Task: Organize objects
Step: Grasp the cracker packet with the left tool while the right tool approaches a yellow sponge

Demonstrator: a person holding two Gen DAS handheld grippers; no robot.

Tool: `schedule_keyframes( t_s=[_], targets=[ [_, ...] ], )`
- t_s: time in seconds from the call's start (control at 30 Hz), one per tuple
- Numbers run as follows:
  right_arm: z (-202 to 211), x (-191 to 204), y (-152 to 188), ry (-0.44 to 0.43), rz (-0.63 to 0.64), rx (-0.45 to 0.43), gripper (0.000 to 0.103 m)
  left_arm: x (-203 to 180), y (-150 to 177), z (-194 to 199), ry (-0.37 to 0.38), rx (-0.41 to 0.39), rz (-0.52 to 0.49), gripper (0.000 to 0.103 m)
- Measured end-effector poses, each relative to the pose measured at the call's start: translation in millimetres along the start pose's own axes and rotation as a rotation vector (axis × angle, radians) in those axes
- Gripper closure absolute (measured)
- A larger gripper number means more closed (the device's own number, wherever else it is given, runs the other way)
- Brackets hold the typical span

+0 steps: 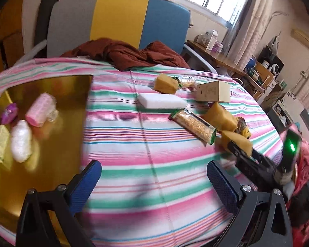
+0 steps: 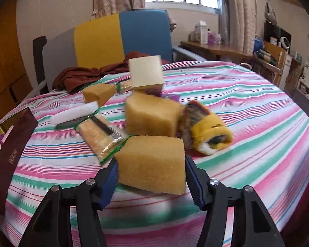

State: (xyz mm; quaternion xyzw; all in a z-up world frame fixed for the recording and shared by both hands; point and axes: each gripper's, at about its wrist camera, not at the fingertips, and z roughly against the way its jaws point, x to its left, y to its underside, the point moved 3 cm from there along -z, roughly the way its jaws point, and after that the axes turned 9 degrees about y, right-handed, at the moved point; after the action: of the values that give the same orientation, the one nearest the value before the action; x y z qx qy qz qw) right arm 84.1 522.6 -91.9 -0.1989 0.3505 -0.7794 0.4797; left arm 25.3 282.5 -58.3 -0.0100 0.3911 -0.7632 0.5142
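In the left wrist view, the left gripper [image 1: 154,177] is seen spread wide with nothing between its blue pads, above the striped cloth [image 1: 154,144]; a gold tray [image 1: 72,123] is filled at left. In the right wrist view, the yellow sponge [image 2: 152,162] at lower centre is clamped between the right gripper [image 2: 151,177] pads, half-closed.

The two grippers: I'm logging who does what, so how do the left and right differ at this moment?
The left gripper stands wide open over bare striped cloth, holding nothing; the right gripper has a yellow sponge between its fingers, pads at its sides. Both have black arms with blue pads and point down at the table.
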Motion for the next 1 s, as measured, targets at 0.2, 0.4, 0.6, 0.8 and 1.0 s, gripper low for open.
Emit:
schedule_keyframes(
  t_s=[0.2,0.4,0.6,0.8,1.0],
  targets=[
    [-5,-23,16,-0.02,-0.101,-0.02,0.042,-20,-20,-57,0.022,0.082,0.119,0.0],
    [-8,-19,19,-0.013,-0.09,-0.044,0.041,-43,-44,-107,-0.032,0.109,0.14,0.0],
    [-10,-19,21,-0.031,-0.11,-0.059,0.041,-45,-62,-153,-0.102,0.144,0.189,0.0],
    [-10,-22,23,-0.045,-0.126,-0.071,0.041,-58,-63,-179,-0.219,0.176,0.032,0.002],
    [-10,-25,23,-0.068,-0.152,-0.079,0.04,-52,-43,-153,-0.178,0.176,-0.106,0.022]
  ],
)
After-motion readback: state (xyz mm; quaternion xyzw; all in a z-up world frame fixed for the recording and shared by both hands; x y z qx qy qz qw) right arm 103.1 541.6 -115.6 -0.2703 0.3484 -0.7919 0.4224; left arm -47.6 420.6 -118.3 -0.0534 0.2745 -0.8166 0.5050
